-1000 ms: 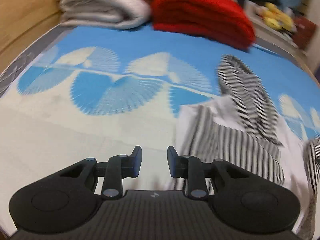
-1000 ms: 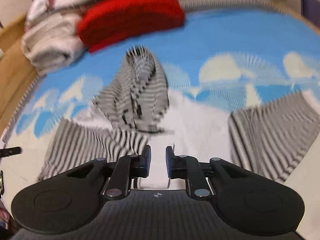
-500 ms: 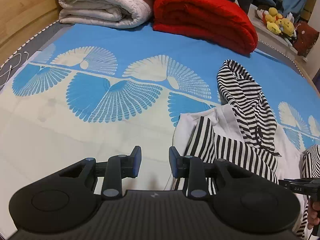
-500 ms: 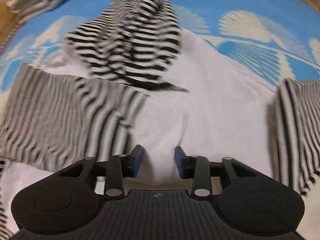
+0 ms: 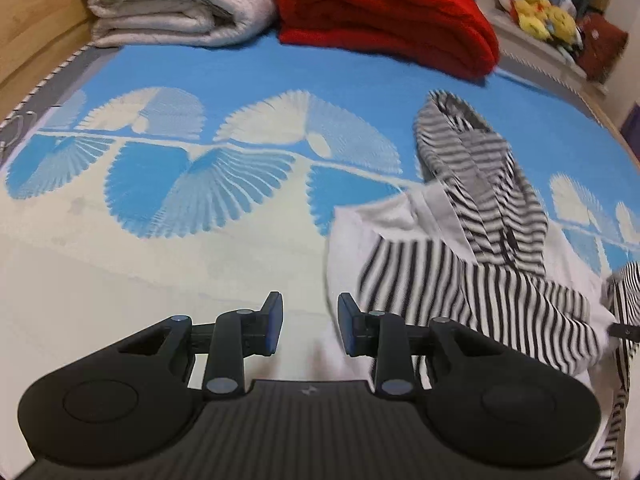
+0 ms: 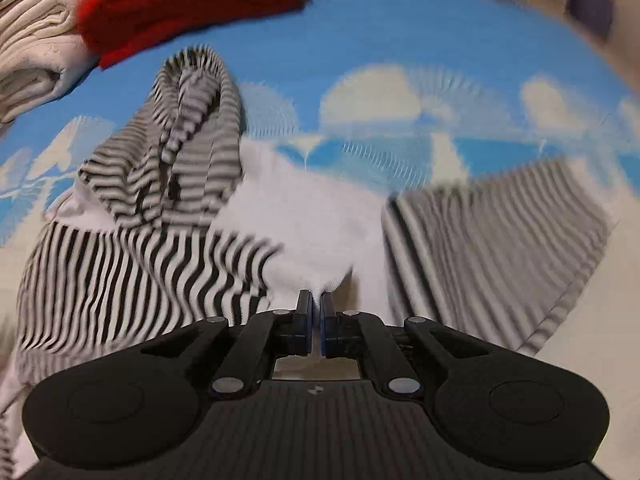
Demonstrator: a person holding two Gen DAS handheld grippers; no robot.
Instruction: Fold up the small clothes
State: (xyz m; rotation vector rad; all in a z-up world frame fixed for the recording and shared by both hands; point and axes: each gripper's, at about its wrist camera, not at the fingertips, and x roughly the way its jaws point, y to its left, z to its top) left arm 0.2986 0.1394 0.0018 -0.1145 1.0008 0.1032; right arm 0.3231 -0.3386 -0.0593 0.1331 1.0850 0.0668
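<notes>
Pinching a tuft of the hoodie's [image 6: 304,220] white body between closed jaws, the right gripper [image 6: 316,312] holds the garment dead ahead of its fingertips, hood [image 6: 192,132] lying beyond and to the left, one striped sleeve [image 6: 132,272] folded across on the left, the other [image 6: 492,240] spread to the right. The left gripper [image 5: 310,326] hangs with jaws apart and empty; the hoodie's near white edge [image 5: 340,248] lies just ahead and right of them, its long axis running away toward the hood [image 5: 476,168].

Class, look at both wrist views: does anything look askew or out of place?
Yes: the hoodie lies unevenly, one striped sleeve folded across its white body, the other sleeve spread sideways, hood crumpled.
</notes>
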